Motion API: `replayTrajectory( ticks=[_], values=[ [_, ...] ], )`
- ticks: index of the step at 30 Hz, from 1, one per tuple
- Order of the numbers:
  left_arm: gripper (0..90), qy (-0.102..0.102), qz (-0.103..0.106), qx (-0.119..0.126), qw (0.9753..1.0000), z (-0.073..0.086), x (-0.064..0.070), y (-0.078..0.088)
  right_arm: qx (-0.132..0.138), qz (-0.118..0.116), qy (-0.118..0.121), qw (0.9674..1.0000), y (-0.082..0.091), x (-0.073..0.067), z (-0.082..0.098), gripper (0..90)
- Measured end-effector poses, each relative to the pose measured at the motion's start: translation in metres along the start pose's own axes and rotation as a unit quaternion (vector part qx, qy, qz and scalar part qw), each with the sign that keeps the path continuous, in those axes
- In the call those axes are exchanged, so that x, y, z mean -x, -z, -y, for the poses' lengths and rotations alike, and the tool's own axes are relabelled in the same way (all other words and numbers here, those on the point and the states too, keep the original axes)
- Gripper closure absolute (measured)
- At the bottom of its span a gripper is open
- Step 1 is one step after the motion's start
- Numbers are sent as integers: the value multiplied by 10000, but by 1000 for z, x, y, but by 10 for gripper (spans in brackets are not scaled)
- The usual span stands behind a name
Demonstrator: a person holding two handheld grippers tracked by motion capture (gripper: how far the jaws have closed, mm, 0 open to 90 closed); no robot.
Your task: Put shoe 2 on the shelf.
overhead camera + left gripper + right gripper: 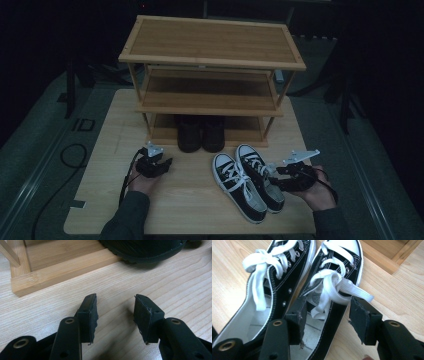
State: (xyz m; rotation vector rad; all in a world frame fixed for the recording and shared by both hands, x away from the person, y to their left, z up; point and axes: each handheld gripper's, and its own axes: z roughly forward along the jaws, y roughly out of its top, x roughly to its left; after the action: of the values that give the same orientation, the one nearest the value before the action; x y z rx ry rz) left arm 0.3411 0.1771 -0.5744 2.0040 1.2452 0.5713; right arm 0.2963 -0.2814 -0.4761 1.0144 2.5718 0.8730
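A pair of black sneakers [248, 186] with white toe caps and white laces lies side by side on the table [190, 200], toes pointing toward the wooden shoe rack [212, 75] at the far side, which suggests they are lined up to go onto a shelf. The right gripper [274, 174] sits at the right-hand sneaker [332, 302] with its jaws spread; in the right gripper view one jaw reaches inside the shoe opening near the tongue and the other stands outside the side wall, so the wall lies between them, apparently without being pressed. That straddle looks like the natural way to pick up a soft shoe: pinching the collar gives a firm hold without crushing the laces. The left gripper [162, 162] rests low over bare table with its jaws spread and nothing between them, just in front of the rack's bottom shelf, where a pair of dark boots [201, 134] already stands. It seems parked there out of the way, near the free space beside the boots.
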Motion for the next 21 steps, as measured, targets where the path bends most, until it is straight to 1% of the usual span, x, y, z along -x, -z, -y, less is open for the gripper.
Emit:
replayTrajectory(
  ticks=[3,5,9,12,13,14,21],
  values=[
    [541,0,0,1,10000,0,0,0,5,-54,48,10000,3,-2,-1,465],
    [541,0,1,1,10000,0,0,0,0,-45,79,10000,5,-4,-2,463],
    [541,1,2,1,10000,0,0,0,20,-83,92,9999,7,-6,-3,466],
    [541,1,2,1,10000,0,0,0,74,-129,142,9998,11,-12,-5,479],
    [541,1,2,1,10000,0,0,0,74,-129,142,9998,11,-12,-5,479],
    [541,2,1,1,10000,0,0,0,94,-133,189,9997,13,-15,-6,483],
    [541,6,-2,1,10000,0,0,0,62,-226,252,9994,11,-23,-6,486]
  ],
)
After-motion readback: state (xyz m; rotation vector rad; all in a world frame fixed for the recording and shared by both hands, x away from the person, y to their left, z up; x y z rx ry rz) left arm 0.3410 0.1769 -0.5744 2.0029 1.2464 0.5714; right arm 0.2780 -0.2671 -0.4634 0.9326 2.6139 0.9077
